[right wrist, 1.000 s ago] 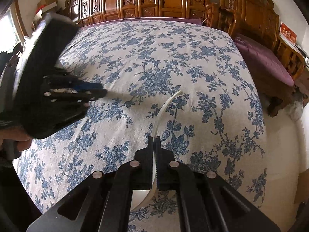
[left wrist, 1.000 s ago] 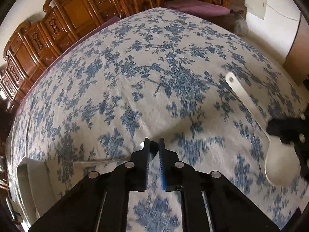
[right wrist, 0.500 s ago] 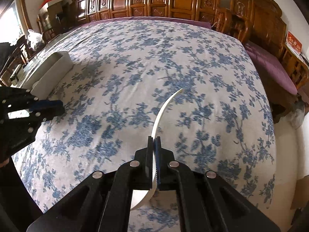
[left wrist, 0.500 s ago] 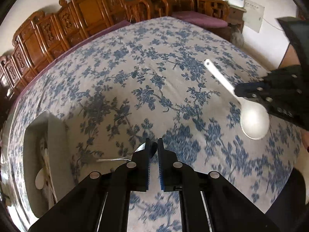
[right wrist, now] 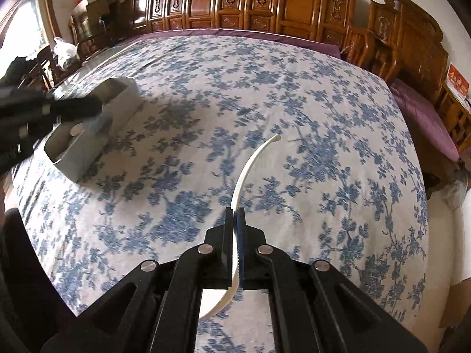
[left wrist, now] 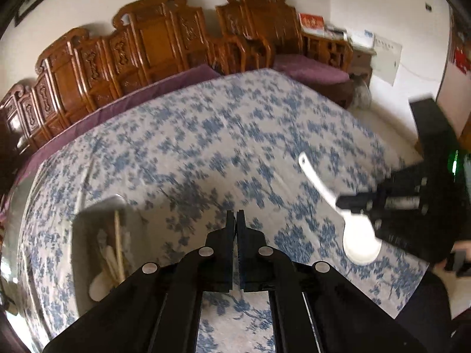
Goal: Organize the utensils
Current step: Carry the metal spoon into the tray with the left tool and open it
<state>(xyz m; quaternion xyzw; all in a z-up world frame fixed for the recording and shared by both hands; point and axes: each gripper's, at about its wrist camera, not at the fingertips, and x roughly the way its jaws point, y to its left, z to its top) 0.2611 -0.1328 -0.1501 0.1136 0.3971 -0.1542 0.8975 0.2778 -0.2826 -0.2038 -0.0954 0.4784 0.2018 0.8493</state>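
My right gripper (right wrist: 235,214) is shut on a white plastic spoon (right wrist: 250,164), held above the blue-flowered cloth; its handle curves forward. The spoon (left wrist: 357,238) and right gripper (left wrist: 353,203) also show at the right of the left wrist view. My left gripper (left wrist: 236,217) has its jaws closed; nothing shows between them here. In the right wrist view it (right wrist: 88,107) hovers over the grey utensil box (right wrist: 88,147). The box (left wrist: 97,235) holds several utensils, among them a white spoon and a wooden stick.
The flowered tablecloth (right wrist: 265,88) covers a large table. Carved wooden chairs and panels (right wrist: 265,3) line the far side, with a purple cushioned bench (right wrist: 424,114) at the right. Cardboard boxes and a bag sit at the far left.
The left gripper has lifted and swung toward the grey box; the metal utensil seen at its tips earlier no longer shows. The right gripper has carried the white spoon leftward.
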